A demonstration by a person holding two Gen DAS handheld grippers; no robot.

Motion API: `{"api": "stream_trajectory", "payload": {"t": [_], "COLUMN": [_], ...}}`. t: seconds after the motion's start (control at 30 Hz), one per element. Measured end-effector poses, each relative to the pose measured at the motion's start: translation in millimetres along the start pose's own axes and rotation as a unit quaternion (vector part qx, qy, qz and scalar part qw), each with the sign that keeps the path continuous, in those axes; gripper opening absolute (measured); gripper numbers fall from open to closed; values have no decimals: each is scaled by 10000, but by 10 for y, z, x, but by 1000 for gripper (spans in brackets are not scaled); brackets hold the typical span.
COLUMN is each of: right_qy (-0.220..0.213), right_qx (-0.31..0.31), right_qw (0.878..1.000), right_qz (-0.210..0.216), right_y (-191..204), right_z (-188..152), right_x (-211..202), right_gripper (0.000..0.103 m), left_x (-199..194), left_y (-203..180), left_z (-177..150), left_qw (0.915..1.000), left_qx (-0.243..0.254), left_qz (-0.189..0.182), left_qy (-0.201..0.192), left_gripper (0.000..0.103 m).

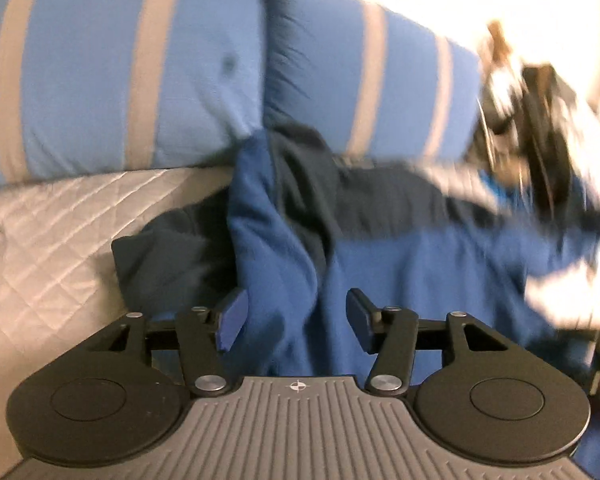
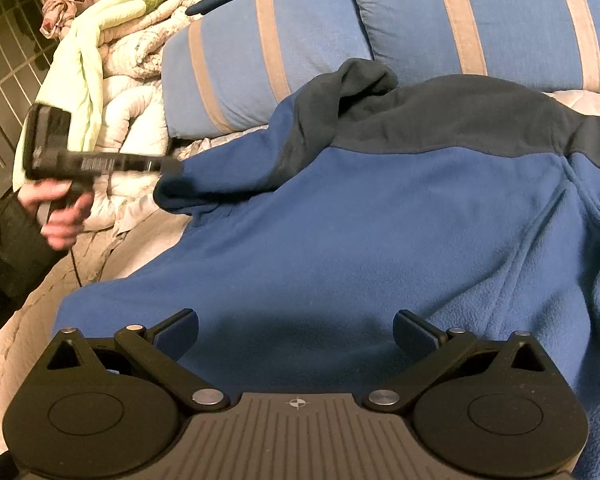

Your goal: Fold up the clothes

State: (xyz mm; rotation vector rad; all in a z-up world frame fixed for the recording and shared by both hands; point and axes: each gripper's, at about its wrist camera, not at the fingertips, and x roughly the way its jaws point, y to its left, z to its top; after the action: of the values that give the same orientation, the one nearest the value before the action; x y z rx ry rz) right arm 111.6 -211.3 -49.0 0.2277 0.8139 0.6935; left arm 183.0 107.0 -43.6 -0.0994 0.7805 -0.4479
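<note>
Blue fleece jacket [image 2: 380,220] lies spread on the bed [image 1: 52,240], back up, its dark navy yoke and collar [image 2: 440,120] toward the two blue pillows with tan stripes [image 2: 284,44]. All places below are relative to the jacket.

Left gripper [image 1: 296,316]: jaws released, parted about halfway, hovering over a bunched fold of the jacket near the collar end. Fabric sits below the gap, but the pads are not pressing on it. In the right wrist view it shows as a blurred black body off the jacket's sleeve end, held in the person's hand [image 2: 60,216], and that dark sleeve cuff [image 2: 172,192] sits just beside its tip.

Right gripper [image 2: 296,336]: jaws wide apart, nothing between them, poised over the jacket's lower hem area. No contact that I can see.

Beyond the jacket's sleeve side: a rumpled pile of pale green and white bedding [image 2: 116,52] against the wall. Left wrist view is motion-blurred on its right side, where the other gripper is only a smear.
</note>
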Motion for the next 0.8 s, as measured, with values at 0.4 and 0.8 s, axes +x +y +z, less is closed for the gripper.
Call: {"api": "stream_trajectory", "payload": {"t": [0.4, 0.8], "right_qy": [-30, -27], "right_qx": [119, 161], "right_qw": [9999, 9998], "right_qz": [100, 147], "right_y": [-62, -97], "right_z": [-12, -28], "right_x": [11, 14], "right_gripper": [103, 103], "left_x": [943, -185], "left_y": [609, -505], "left_z": [312, 781], "left_qw": [9742, 9830], "left_qx": [-2115, 987], "left_qz": [207, 1353], "left_qy": [758, -750], "left_gripper": [11, 8]}}
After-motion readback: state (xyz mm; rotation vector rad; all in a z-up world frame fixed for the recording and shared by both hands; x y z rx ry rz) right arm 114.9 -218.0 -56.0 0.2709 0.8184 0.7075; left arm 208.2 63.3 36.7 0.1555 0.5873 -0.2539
